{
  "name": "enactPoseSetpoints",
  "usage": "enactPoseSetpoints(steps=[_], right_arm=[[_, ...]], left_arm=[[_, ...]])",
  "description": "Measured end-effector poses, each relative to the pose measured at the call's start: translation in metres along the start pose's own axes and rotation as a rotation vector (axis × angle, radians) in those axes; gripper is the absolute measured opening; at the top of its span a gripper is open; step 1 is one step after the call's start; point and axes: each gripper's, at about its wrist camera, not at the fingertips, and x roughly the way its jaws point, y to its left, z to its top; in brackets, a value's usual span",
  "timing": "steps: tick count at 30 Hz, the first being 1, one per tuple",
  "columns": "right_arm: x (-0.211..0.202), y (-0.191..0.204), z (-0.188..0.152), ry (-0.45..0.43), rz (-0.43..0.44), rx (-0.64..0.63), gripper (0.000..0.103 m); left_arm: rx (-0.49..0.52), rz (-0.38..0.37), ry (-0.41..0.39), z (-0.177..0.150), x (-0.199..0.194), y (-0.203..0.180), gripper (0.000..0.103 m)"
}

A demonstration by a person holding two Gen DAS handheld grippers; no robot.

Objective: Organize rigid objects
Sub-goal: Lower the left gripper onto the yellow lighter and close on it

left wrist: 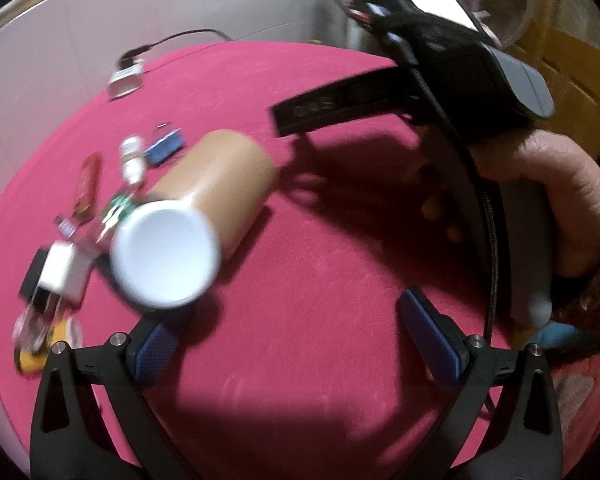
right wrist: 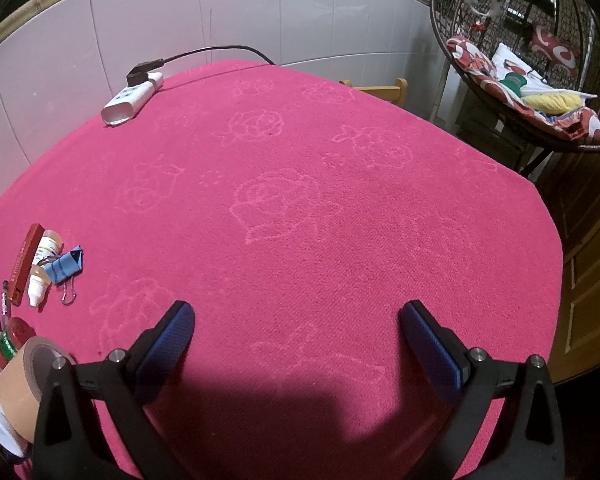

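A brown cylinder (left wrist: 216, 184) with a white end cap lies on its side on the pink cloth (left wrist: 320, 260), blurred in the left wrist view. My left gripper (left wrist: 296, 332) is open, and its left finger sits just below the white cap without holding it. Left of the cylinder lie a blue binder clip (left wrist: 164, 148), a white dropper bottle (left wrist: 132, 160) and a red bar (left wrist: 88, 184). My right gripper (right wrist: 298, 320) stands open over bare cloth. The brown cylinder (right wrist: 20, 384), binder clip (right wrist: 64, 266), bottle (right wrist: 42, 268) and red bar (right wrist: 24, 264) lie at its far left.
A white power strip (right wrist: 132, 98) with a black cable lies at the cloth's back left, by a tiled wall. A hand (left wrist: 560, 200) holds the other gripper at the right. A white box (left wrist: 66, 272) and a yellow item (left wrist: 32, 356) lie at the left edge. A hanging wicker chair (right wrist: 532, 60) stands beyond the table.
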Motion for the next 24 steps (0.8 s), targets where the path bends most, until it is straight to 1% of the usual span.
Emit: enactPoseSetpoints(steps=[1, 3, 6, 8, 10, 11, 12, 14, 15, 17, 18, 21, 24], right_arm=[[-0.001, -0.001, 0.0, -0.003, 0.009, 0.004, 0.103], [-0.004, -0.006, -0.001, -0.011, 0.043, 0.013, 0.103], [-0.013, -0.016, -0.002, -0.048, 0.113, 0.048, 0.103], [-0.023, -0.019, -0.003, -0.104, 0.165, 0.058, 0.103], [-0.038, -0.018, -0.003, -0.181, 0.242, 0.053, 0.103], [-0.046, -0.016, -0.004, -0.222, 0.284, 0.043, 0.103], [-0.053, -0.012, -0.003, -0.247, 0.311, 0.025, 0.103], [-0.062, 0.003, -0.003, -0.255, 0.343, -0.046, 0.103], [-0.065, 0.01, -0.004, -0.253, 0.353, -0.085, 0.103], [-0.07, 0.026, -0.006, -0.242, 0.387, -0.155, 0.103], [-0.071, 0.033, -0.007, -0.229, 0.407, -0.179, 0.103], [-0.069, 0.051, -0.013, -0.19, 0.453, -0.22, 0.103], [-0.069, 0.066, -0.022, -0.172, 0.478, -0.266, 0.103]], left_arm=[[-0.032, 0.0, -0.024, -0.003, -0.008, 0.004, 0.103], [-0.085, 0.012, -0.099, -0.008, -0.032, 0.013, 0.103], [-0.169, 0.087, -0.209, -0.016, -0.076, 0.035, 0.103], [-0.262, 0.16, -0.27, -0.026, -0.104, 0.061, 0.103], [-0.344, 0.215, -0.297, -0.036, -0.122, 0.087, 0.103], [-0.373, 0.229, -0.304, -0.041, -0.127, 0.097, 0.103], [-0.414, 0.241, -0.299, -0.047, -0.131, 0.108, 0.103], [-0.501, 0.276, -0.266, -0.056, -0.133, 0.127, 0.103], [-0.518, 0.271, -0.255, -0.059, -0.132, 0.132, 0.103], [-0.522, 0.246, -0.228, -0.065, -0.126, 0.132, 0.103], [-0.515, 0.245, -0.217, -0.068, -0.124, 0.131, 0.103], [-0.492, 0.227, -0.19, -0.067, -0.111, 0.121, 0.103], [-0.474, 0.268, -0.147, -0.064, -0.098, 0.114, 0.103]])
